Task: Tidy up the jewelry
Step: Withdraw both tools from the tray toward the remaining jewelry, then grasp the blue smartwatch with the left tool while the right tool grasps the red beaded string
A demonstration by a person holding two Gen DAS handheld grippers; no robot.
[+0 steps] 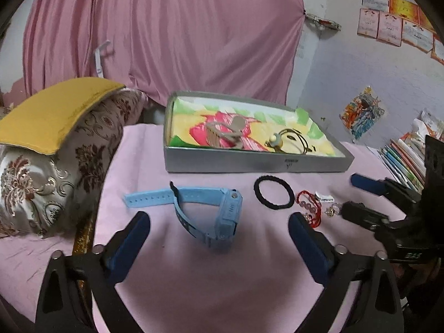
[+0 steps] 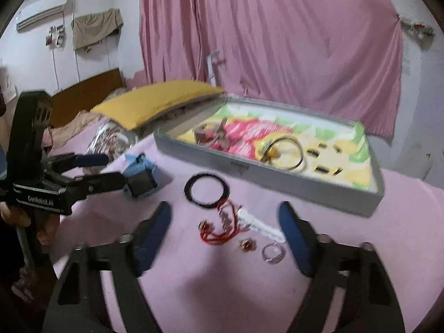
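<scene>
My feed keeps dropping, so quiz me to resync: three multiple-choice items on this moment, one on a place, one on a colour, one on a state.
1. Where does the black hair tie lie?
A. inside the grey box
B. on the pink sheet in front of the grey box
C. on the yellow cushion

2. What colour is the watch lying ahead of the left gripper?
A. light blue
B. red
C. black

3. How does the right gripper stand?
A. shut on the silver ring
B. shut on the red cord bracelet
C. open, holding nothing

Key:
1 B: the tie rests on the pink sheet, outside the near wall of the grey box.
2 A: strap and case are pale blue.
3 C: its fingers stand wide apart, with the red cord bracelet and the silver ring loose on the sheet between them.
</scene>
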